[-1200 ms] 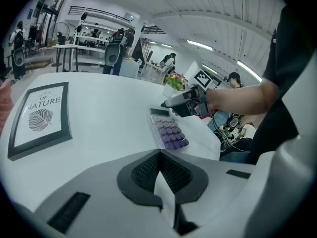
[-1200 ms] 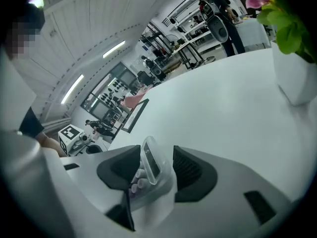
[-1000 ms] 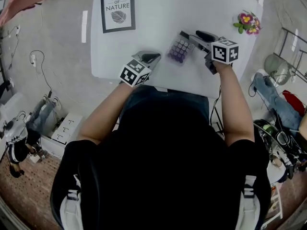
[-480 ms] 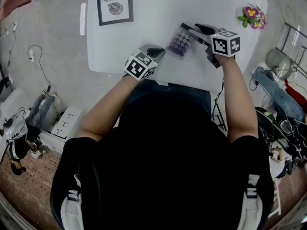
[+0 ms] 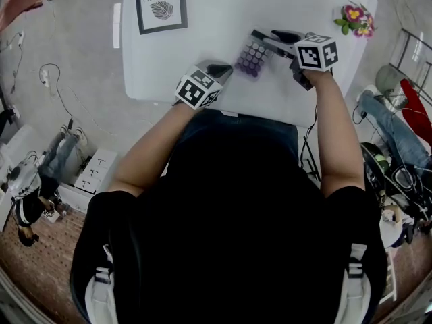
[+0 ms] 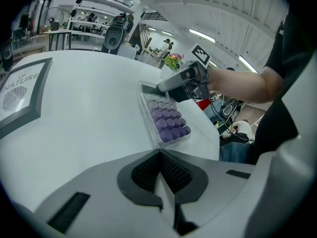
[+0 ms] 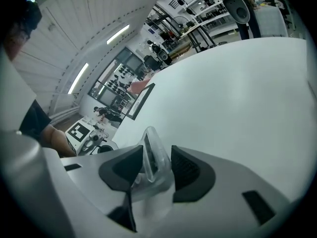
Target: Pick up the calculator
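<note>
Two handheld grippers at white table, one per hand. Calculator, purple keys up inside clear case, lies on table right of middle, near front edge. Right gripper reaches in from table's right side; jaws have just been closing, pads now pinching calculator's end between them. Left gripper sits over table's front edge, jaws pressed together, nothing between them, clear of calculator. Framed leaf print at table's far left. Small flower bunch at table's far right corner.
</note>
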